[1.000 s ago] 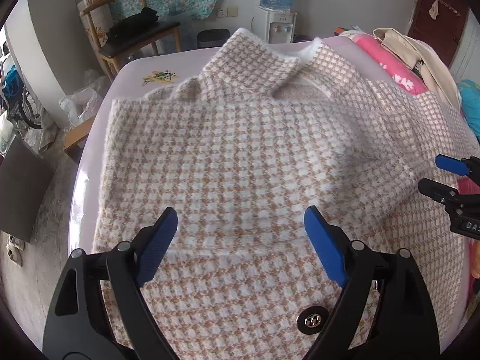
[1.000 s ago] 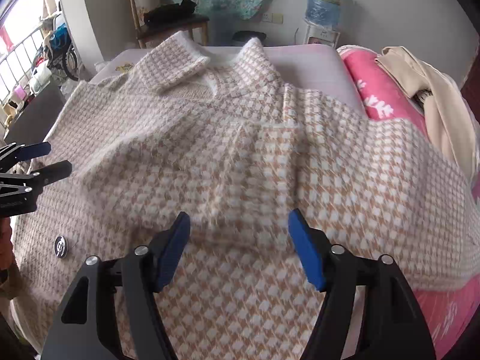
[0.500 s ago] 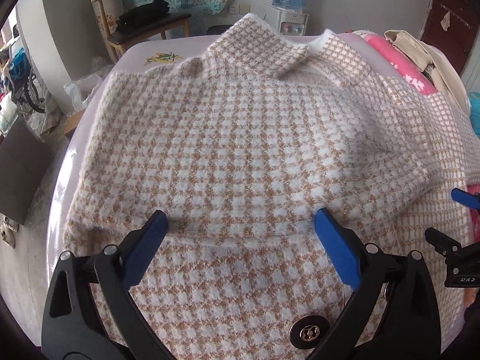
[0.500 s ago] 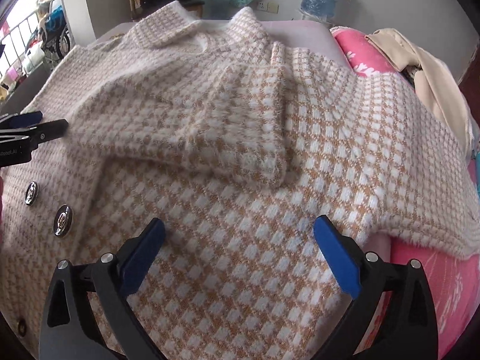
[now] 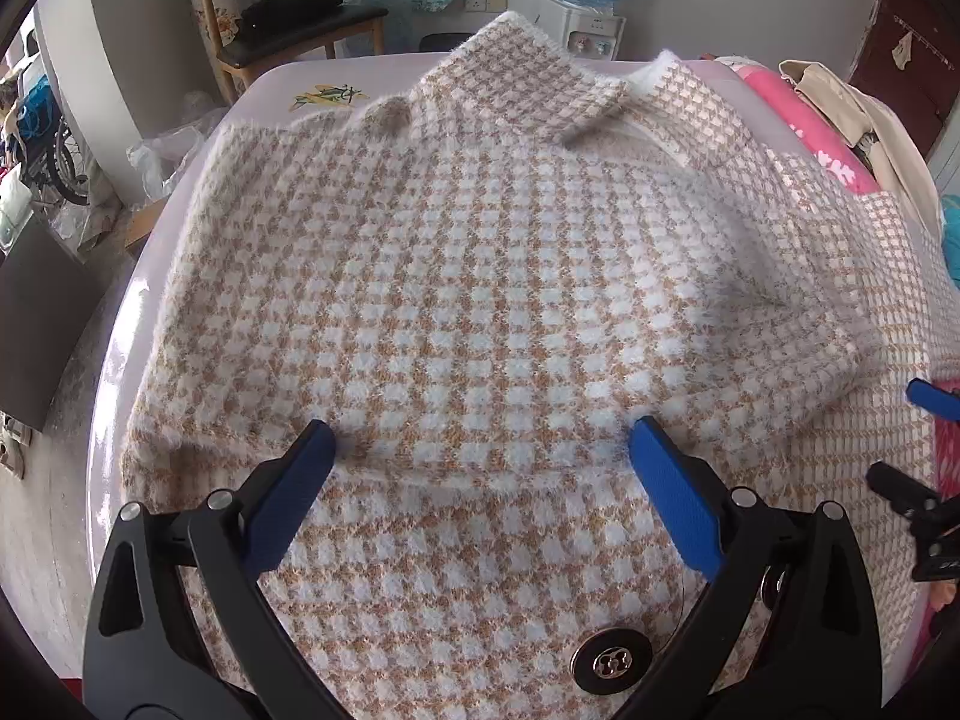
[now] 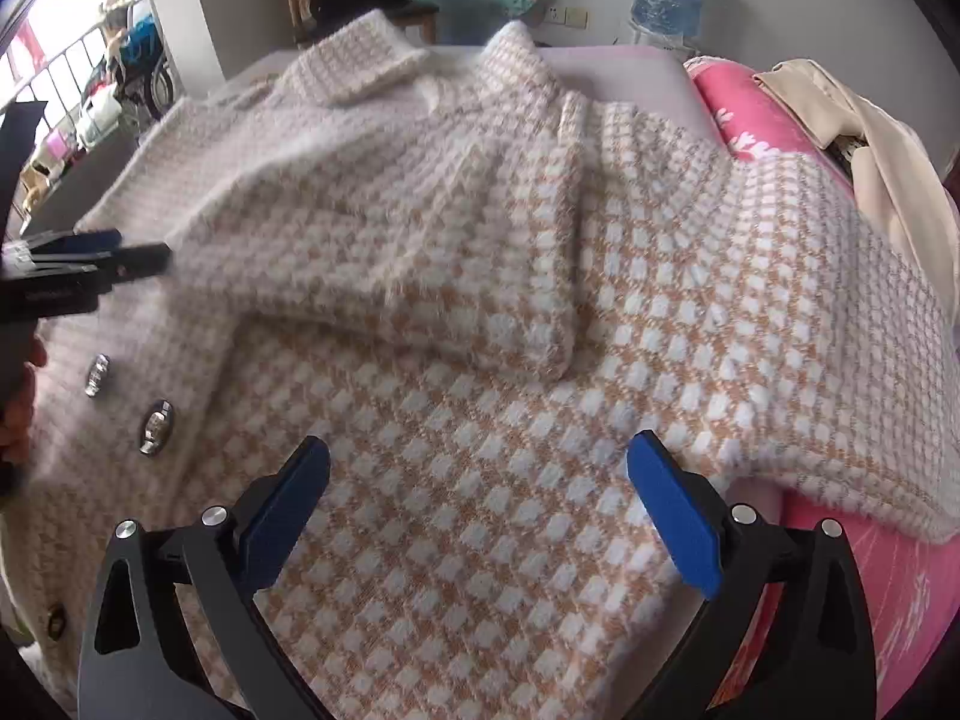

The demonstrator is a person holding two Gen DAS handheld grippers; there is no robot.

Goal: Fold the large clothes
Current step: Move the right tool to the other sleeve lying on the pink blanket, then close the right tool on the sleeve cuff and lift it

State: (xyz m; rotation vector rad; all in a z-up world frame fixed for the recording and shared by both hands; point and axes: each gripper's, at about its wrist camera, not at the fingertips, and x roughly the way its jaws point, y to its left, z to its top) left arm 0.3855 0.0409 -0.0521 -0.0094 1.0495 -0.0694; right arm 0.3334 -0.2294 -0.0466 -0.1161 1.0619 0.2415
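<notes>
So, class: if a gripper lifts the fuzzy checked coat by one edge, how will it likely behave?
The coat would probably flop and drape, since its folded sleeve already sags in soft creases. It looks thick and fuzzy, so likely fairly heavy and not slippery. The metal buttons might weigh that edge down.

The coat (image 5: 480, 276), filling the middle of both frames, is fuzzy knitted cloth, soft and matt. Its buttons (image 6: 157, 426), at the lower left of the right wrist frame, are shiny metal. The table (image 5: 282, 90) edge at the upper left is smooth and glossy. The chair (image 5: 288, 30) at the top left is bare wood.
</notes>
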